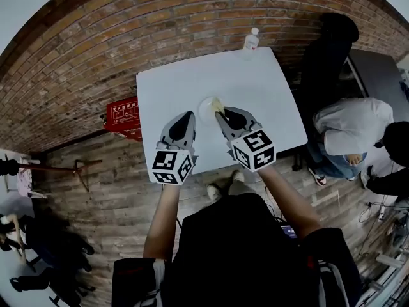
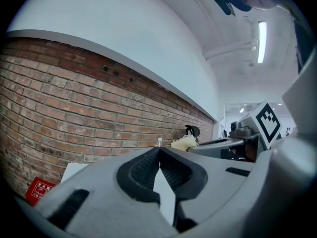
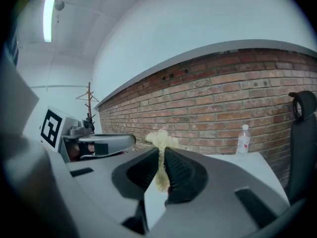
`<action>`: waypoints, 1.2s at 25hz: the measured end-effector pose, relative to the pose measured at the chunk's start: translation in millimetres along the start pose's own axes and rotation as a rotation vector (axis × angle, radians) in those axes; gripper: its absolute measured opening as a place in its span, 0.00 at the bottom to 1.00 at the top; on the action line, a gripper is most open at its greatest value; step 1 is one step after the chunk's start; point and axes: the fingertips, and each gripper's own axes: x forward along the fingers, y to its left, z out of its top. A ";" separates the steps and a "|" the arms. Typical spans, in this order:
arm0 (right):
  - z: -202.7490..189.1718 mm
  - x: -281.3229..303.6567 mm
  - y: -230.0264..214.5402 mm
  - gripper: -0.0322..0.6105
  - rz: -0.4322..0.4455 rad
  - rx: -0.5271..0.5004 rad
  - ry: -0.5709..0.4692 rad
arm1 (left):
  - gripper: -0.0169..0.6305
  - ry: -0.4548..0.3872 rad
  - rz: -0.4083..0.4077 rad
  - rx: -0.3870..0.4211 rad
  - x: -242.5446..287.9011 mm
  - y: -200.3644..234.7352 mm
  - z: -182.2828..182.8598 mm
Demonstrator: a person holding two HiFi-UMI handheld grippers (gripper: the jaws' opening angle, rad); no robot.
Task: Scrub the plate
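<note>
I can barely make out the plate [image 1: 206, 109]: it is a pale disc on a white table [image 1: 262, 88], just above centre of the head view, and its right edge is covered by the yellow scrub pad [image 1: 218, 103]. Neither gripper view shows the plate at all, since each gripper's own grey body fills the lower half of its frame. The bottom of the head view is blocked by my dark torso.

The left gripper [image 1: 190, 114] sits left of the plate with its 2 jaws pressed together and nothing between them; the left gripper view confirms the tips [image 2: 159, 150] meet on empty air. The right gripper [image 1: 220, 113] angles in from the lower right, its tip at the plate's right edge. Its jaws [image 3: 161, 155] are clamped on the scrub pad [image 3: 160, 142], which bulges out above them. Both forearms reach forward from the lower frame, bare, the left one [image 1: 161, 219] nearly straight up the picture and the right one [image 1: 289, 200] slanting.

A bottle [image 1: 252, 39] stands at the table's far edge, upper centre. A brick wall [image 1: 128, 37] curves across the top, a red box [image 1: 123, 115] sits at the table's left, and the floor [image 1: 115, 190] is wood plank. A seated person [image 1: 351, 126] is at the right edge, beside a black chair [image 1: 332, 43].
</note>
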 end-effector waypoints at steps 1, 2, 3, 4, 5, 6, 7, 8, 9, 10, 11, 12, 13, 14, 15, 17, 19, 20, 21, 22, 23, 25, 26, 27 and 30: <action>-1.1 1.7 -3.6 0.12 -0.003 0.001 0.004 | 0.06 0.002 -0.004 -0.001 2.7 0.1 -1.2; -2.0 3.5 -7.1 0.12 -0.007 0.000 0.007 | 0.06 0.005 -0.008 -0.005 5.4 0.7 -2.8; -2.5 5.5 -10.4 0.12 -0.009 0.000 0.010 | 0.06 0.009 -0.010 -0.009 8.2 2.2 -4.6; -2.7 7.6 -13.4 0.12 -0.009 0.001 0.012 | 0.06 0.014 -0.010 -0.014 11.0 4.5 -6.5; -2.7 9.9 -16.2 0.12 -0.009 0.002 0.014 | 0.06 0.019 -0.008 -0.019 13.9 7.3 -8.3; -2.7 12.5 -18.9 0.12 -0.008 0.001 0.016 | 0.06 0.025 -0.006 -0.023 17.1 10.1 -10.1; -2.6 15.4 -21.8 0.12 -0.007 0.000 0.018 | 0.06 0.031 -0.005 -0.026 20.9 12.7 -11.9; -2.6 18.6 -24.9 0.12 -0.006 -0.002 0.021 | 0.06 0.038 -0.006 -0.027 25.3 14.6 -13.7; -2.7 21.7 -28.2 0.12 -0.004 -0.003 0.024 | 0.06 0.045 -0.008 -0.028 30.0 15.9 -15.6; -3.1 25.0 -31.6 0.12 -0.002 -0.004 0.028 | 0.06 0.051 -0.012 -0.027 34.5 16.9 -17.4; -3.8 28.6 -35.1 0.12 0.000 -0.005 0.033 | 0.06 0.056 -0.015 -0.026 38.9 18.1 -18.9; -4.4 32.2 -38.8 0.12 0.002 -0.007 0.039 | 0.06 0.060 -0.016 -0.027 43.4 20.0 -20.3; -5.0 35.5 -42.7 0.12 0.004 -0.009 0.046 | 0.06 0.063 -0.016 -0.031 48.1 22.4 -21.6; -5.6 38.1 -46.5 0.12 0.007 -0.012 0.054 | 0.06 0.065 -0.013 -0.038 52.7 25.2 -23.3; -6.2 40.1 -50.0 0.12 0.011 -0.015 0.061 | 0.06 0.069 -0.009 -0.047 56.8 28.4 -25.5; -6.9 44.7 -57.4 0.12 0.019 -0.015 0.072 | 0.06 0.076 0.002 -0.062 64.8 36.2 -29.6; -7.1 50.2 -67.3 0.12 0.020 -0.005 0.077 | 0.06 0.082 0.008 -0.069 73.4 43.7 -32.0; -7.9 52.4 -72.9 0.12 0.017 0.000 0.081 | 0.06 0.083 0.009 -0.069 77.5 46.3 -33.4; -9.4 54.3 -78.3 0.12 0.014 0.004 0.086 | 0.06 0.085 0.009 -0.069 81.2 48.4 -35.5; -11.4 56.3 -83.3 0.12 0.012 0.008 0.091 | 0.06 0.088 0.009 -0.071 84.7 50.5 -38.4; -13.4 58.5 -87.6 0.12 0.011 0.013 0.097 | 0.06 0.093 0.007 -0.072 88.1 52.7 -41.8; -18.2 63.0 -94.4 0.12 0.015 0.022 0.106 | 0.06 0.112 -0.006 -0.068 95.2 54.9 -49.9; -21.1 64.9 -97.5 0.12 0.018 0.024 0.113 | 0.06 0.123 -0.017 -0.062 99.0 54.5 -54.0; -24.3 66.6 -100.7 0.12 0.020 0.025 0.120 | 0.06 0.133 -0.028 -0.056 102.7 53.5 -57.7; -32.9 73.1 -109.3 0.12 0.023 0.029 0.143 | 0.06 0.148 -0.060 -0.055 111.4 51.1 -66.6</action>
